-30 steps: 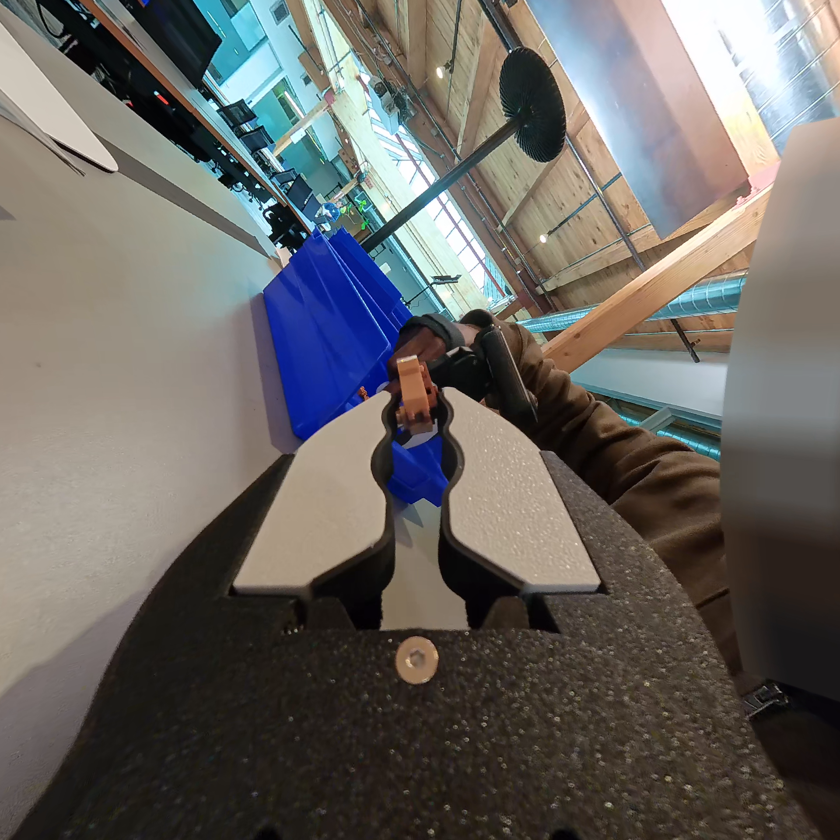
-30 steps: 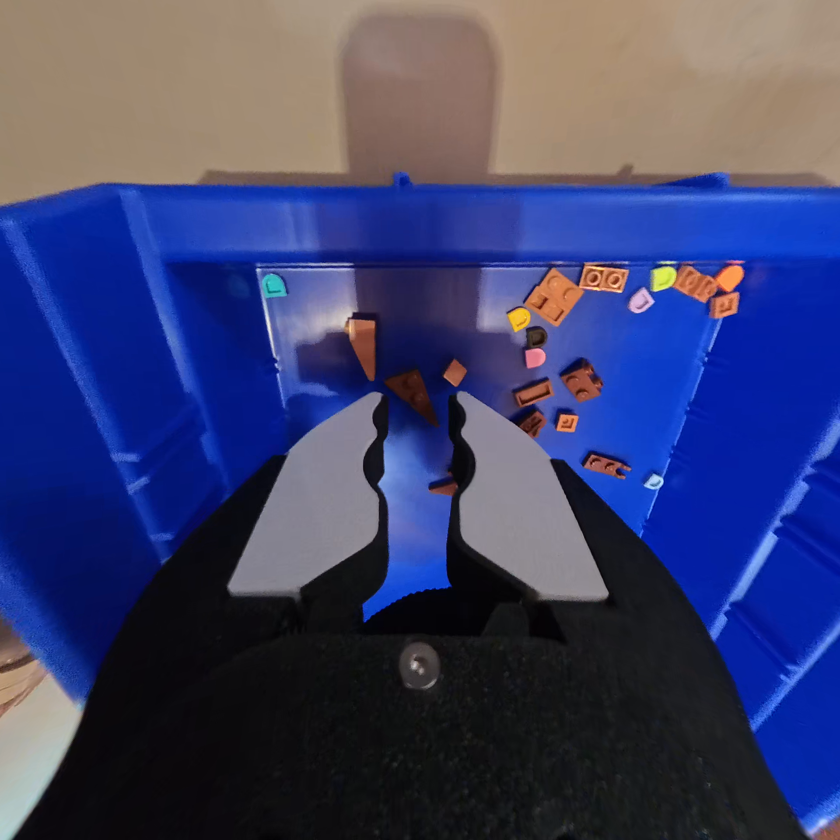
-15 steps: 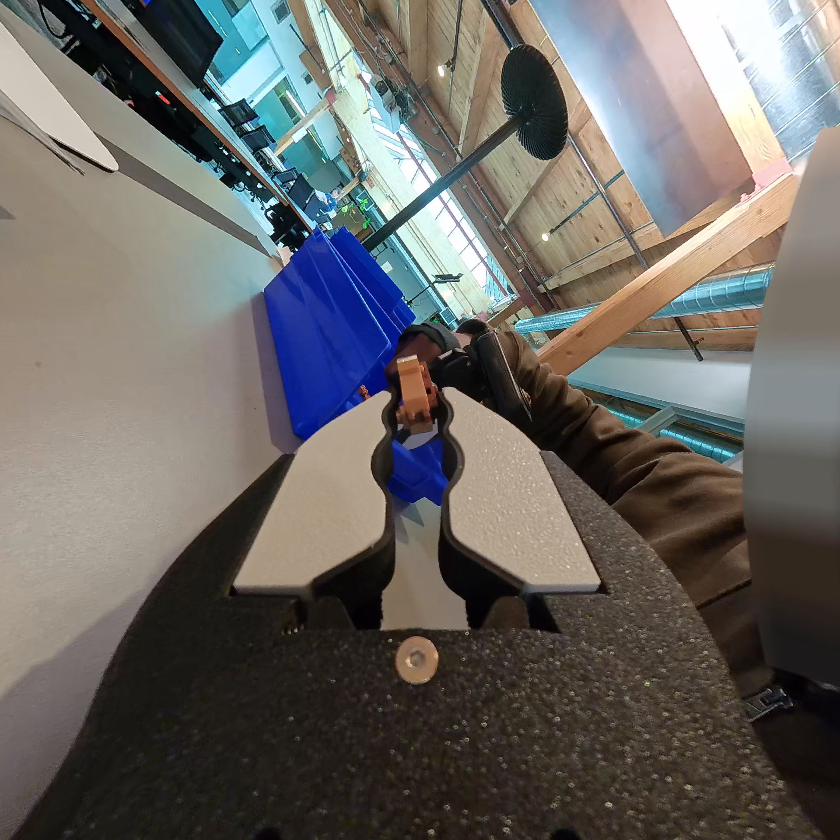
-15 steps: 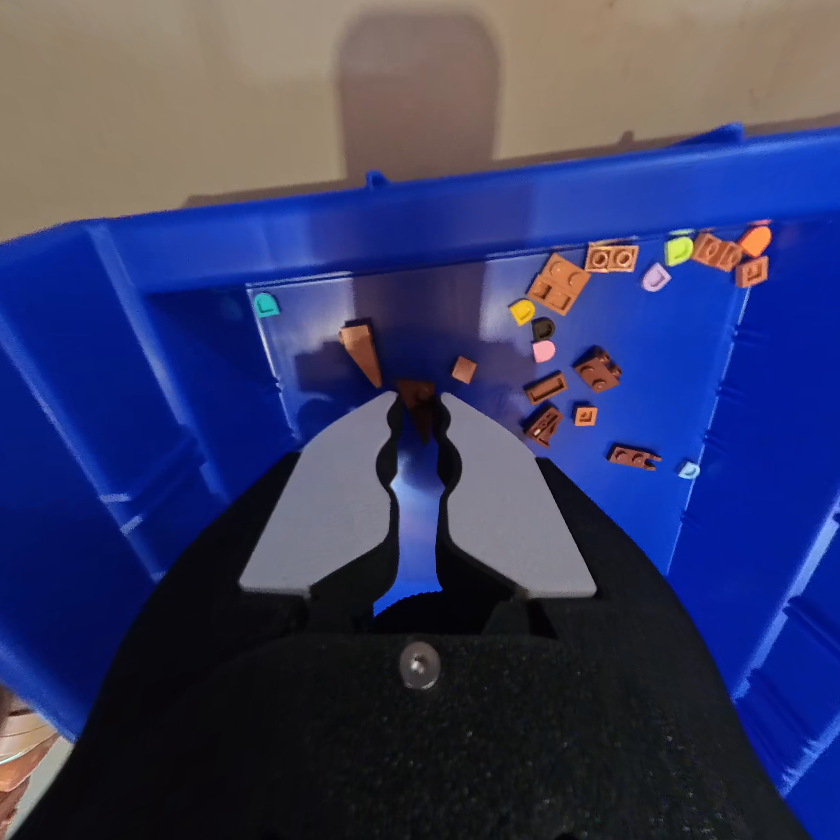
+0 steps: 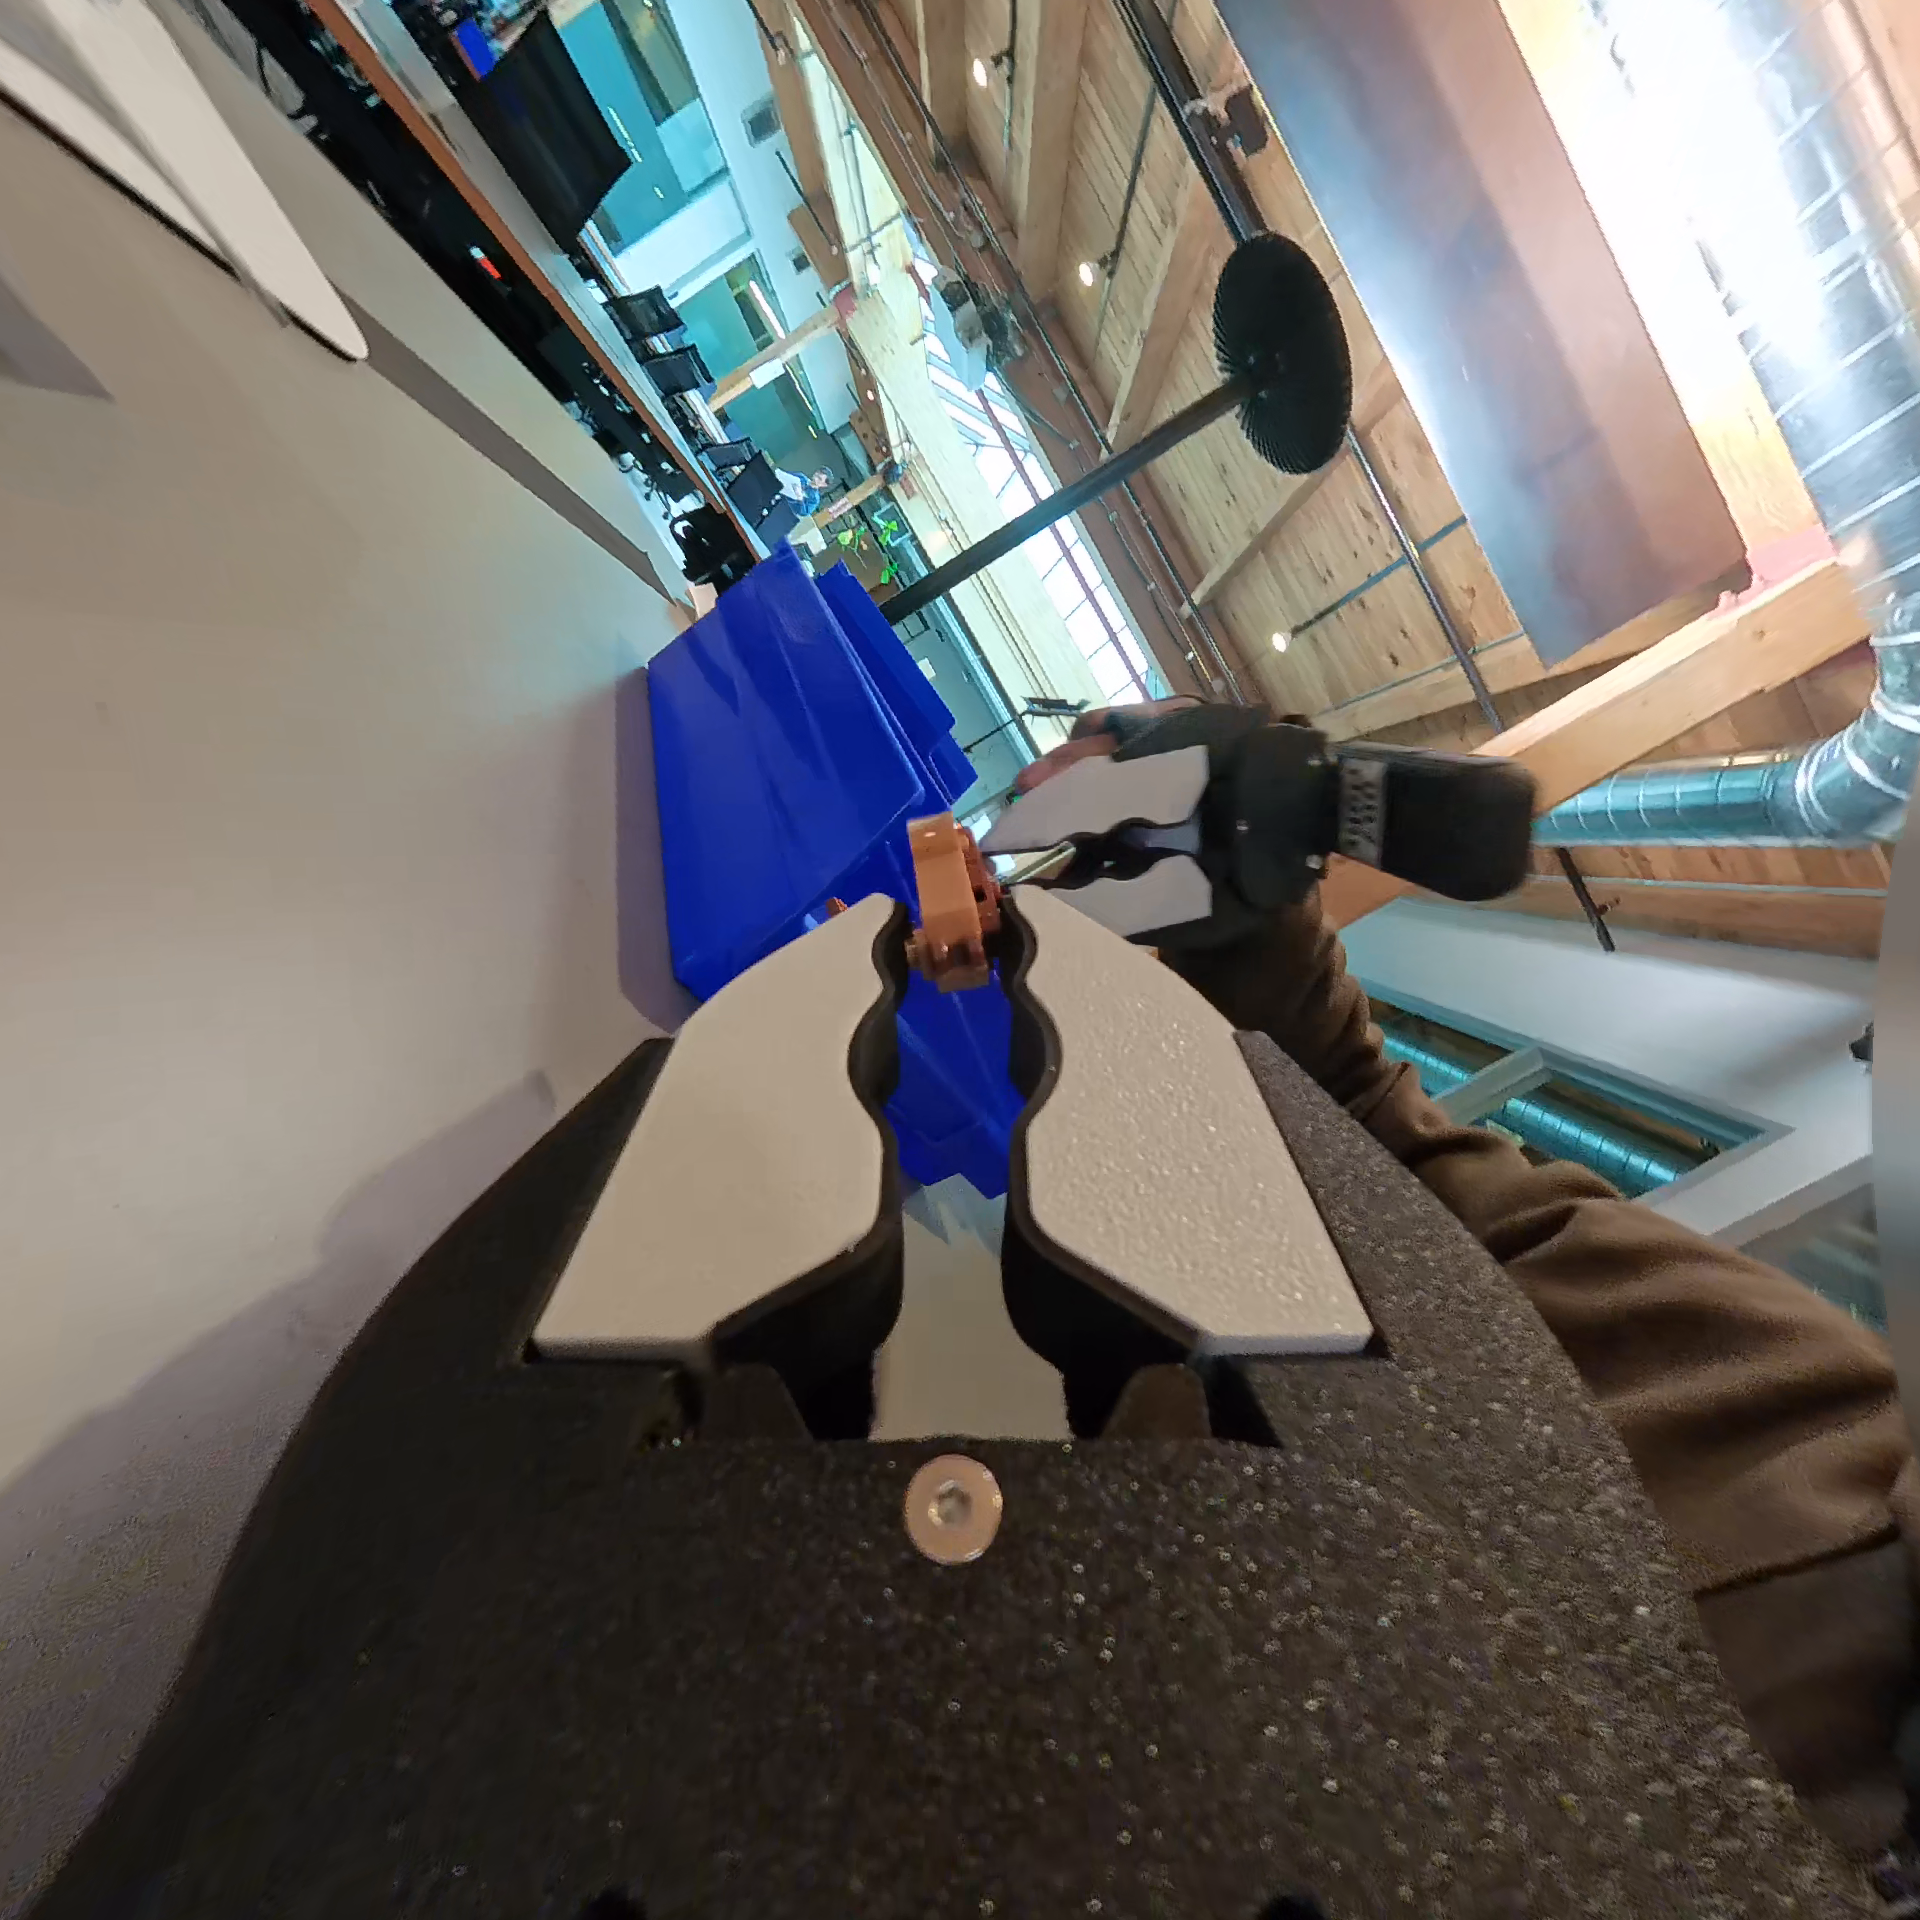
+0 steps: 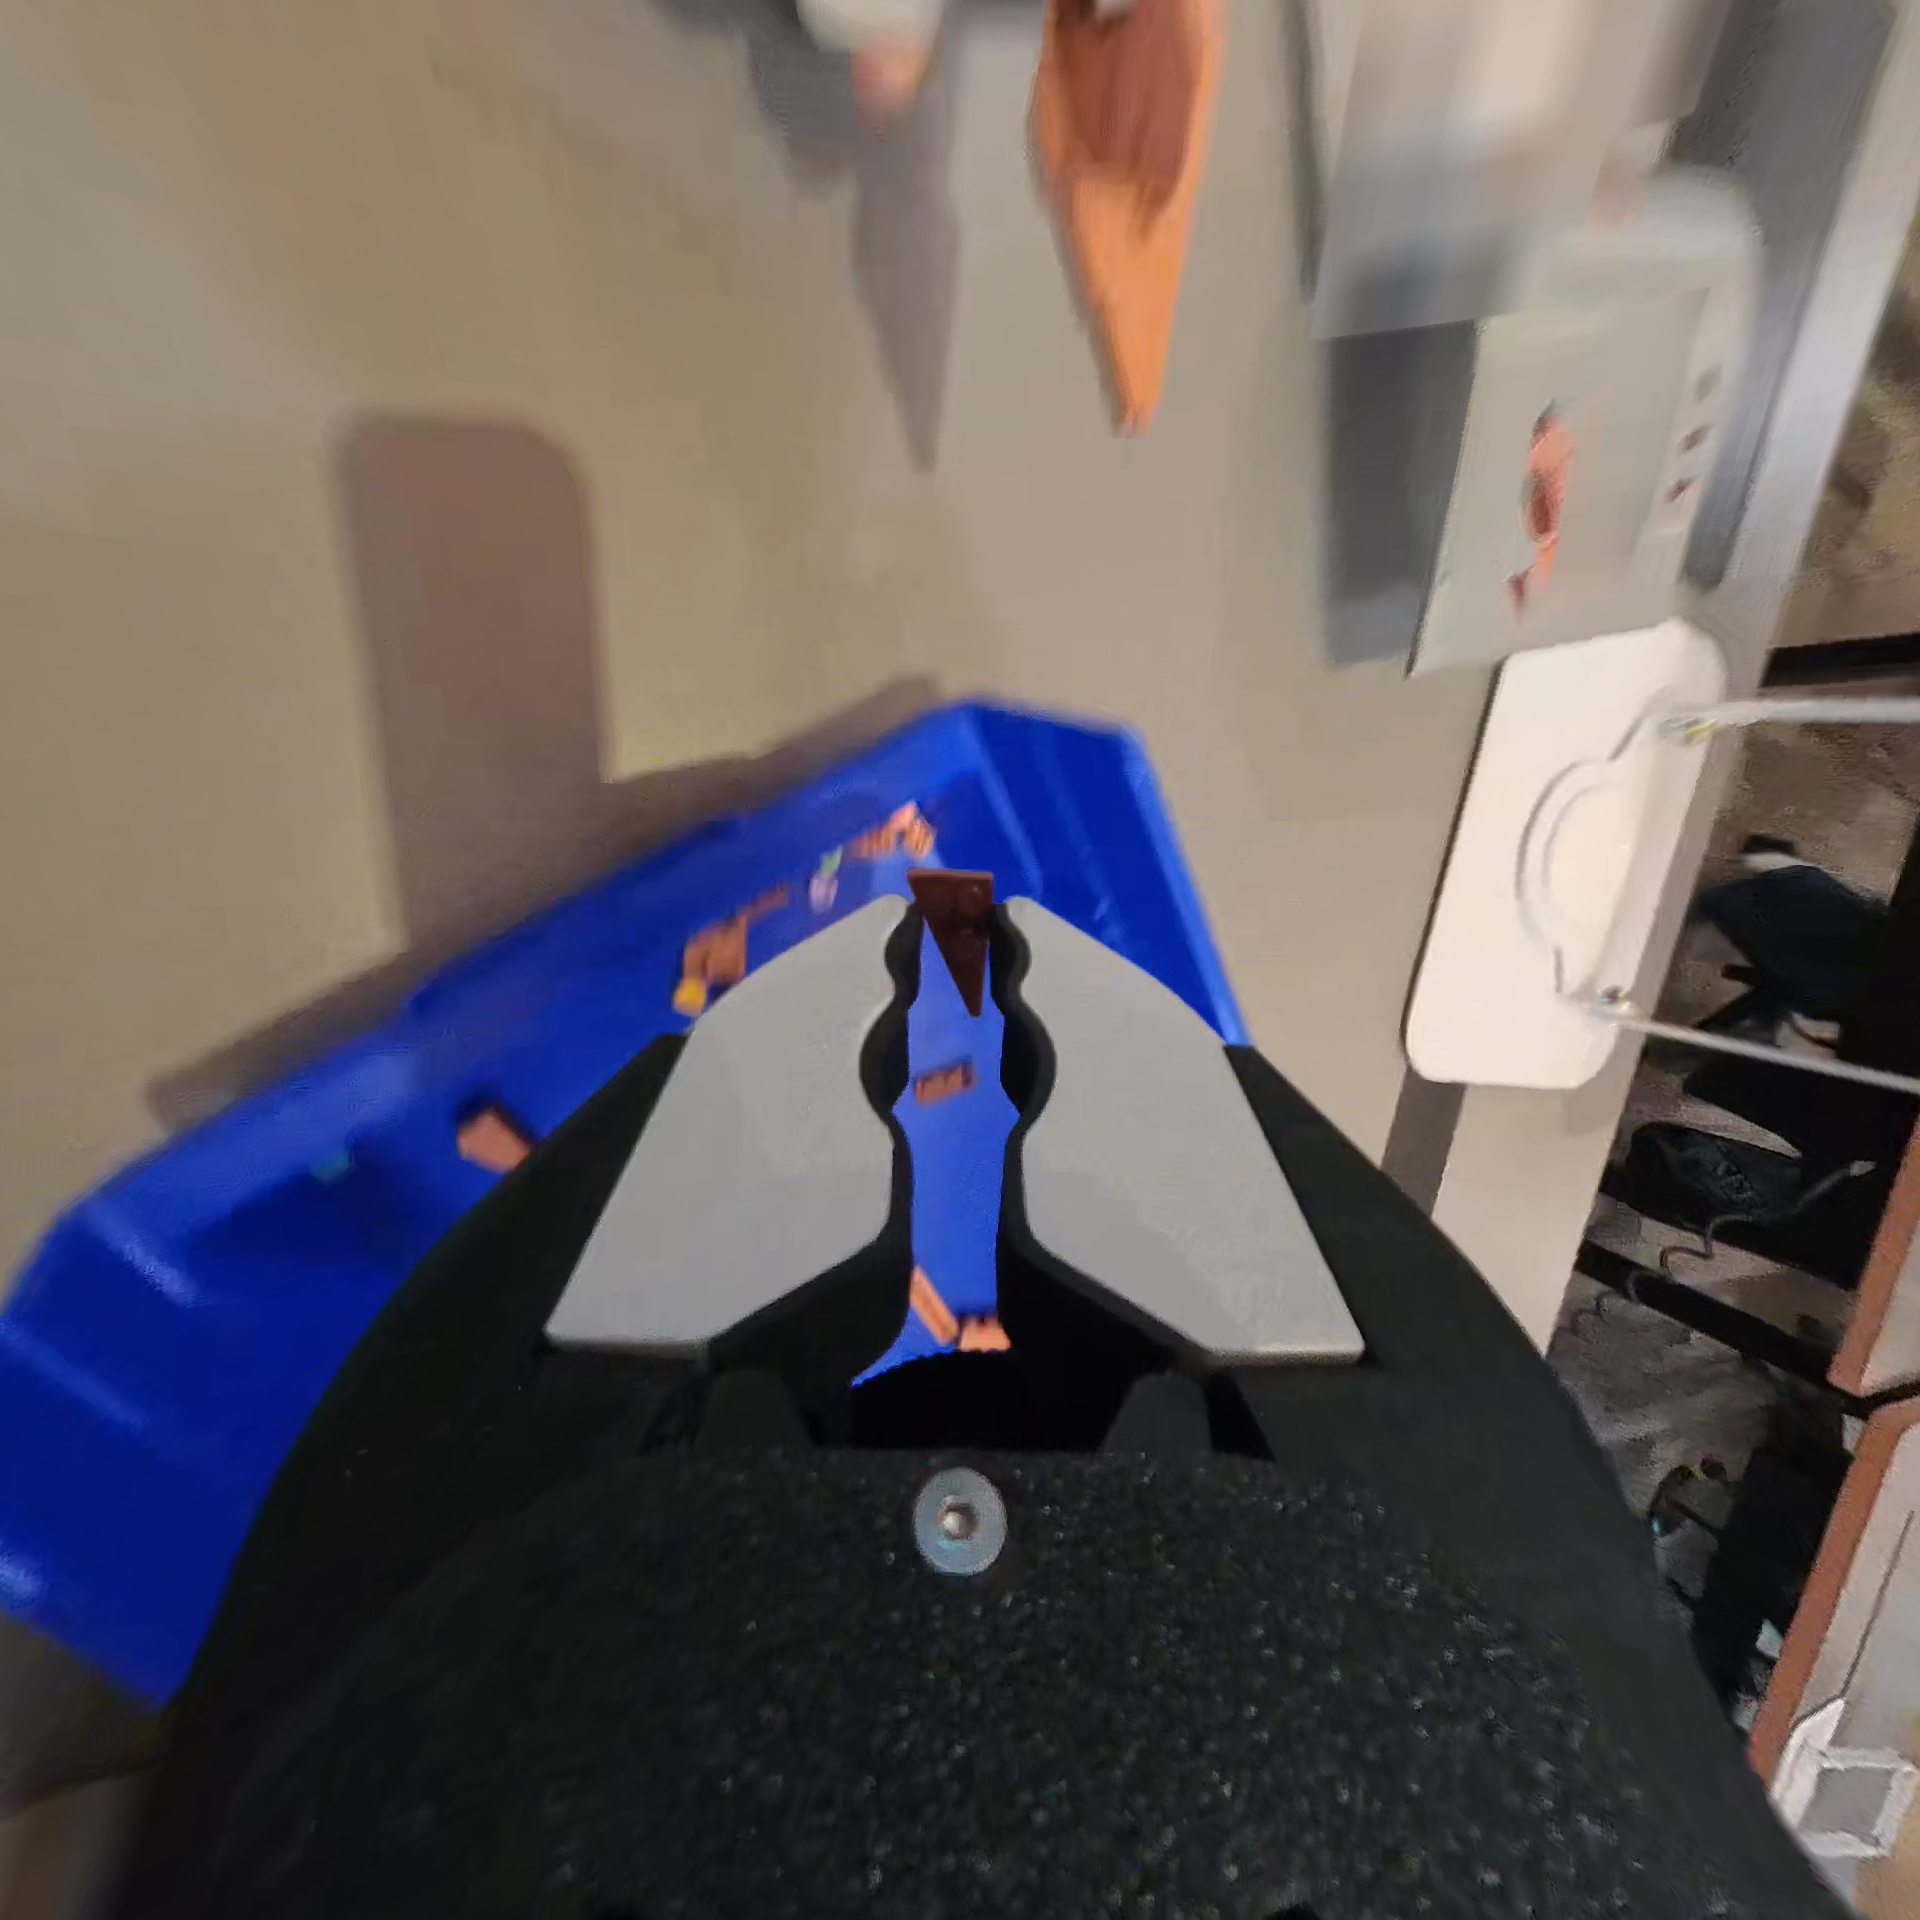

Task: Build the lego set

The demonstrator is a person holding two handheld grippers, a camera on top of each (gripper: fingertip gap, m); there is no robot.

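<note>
My left gripper (image 5: 951, 925) is shut on a small tan and brown lego assembly (image 5: 945, 909), held above the table. My right gripper (image 6: 951, 914) is shut on a dark brown wedge plate (image 6: 956, 930), lifted above the blue bin (image 6: 520, 1039). In the left wrist view the right gripper (image 5: 1013, 868) shows close to the right of the assembly, its tips almost at it. Several loose small pieces (image 6: 717, 951) lie in the bin. A blurred orange-brown shape, which looks like the assembly (image 6: 1127, 177), shows at the top of the right wrist view.
The blue bins (image 5: 790, 769) stand on the pale table (image 5: 260, 831). A white device on a stand (image 6: 1558, 862) is at the table's right edge. A person's brown sleeve (image 5: 1558, 1299) reaches in from the right. An instruction sheet (image 6: 1538, 499) lies blurred at the upper right.
My right gripper closed on the dark brown wedge plate in the bin, lifted it out and swung towards the left gripper. The left gripper kept hold of the assembly.
</note>
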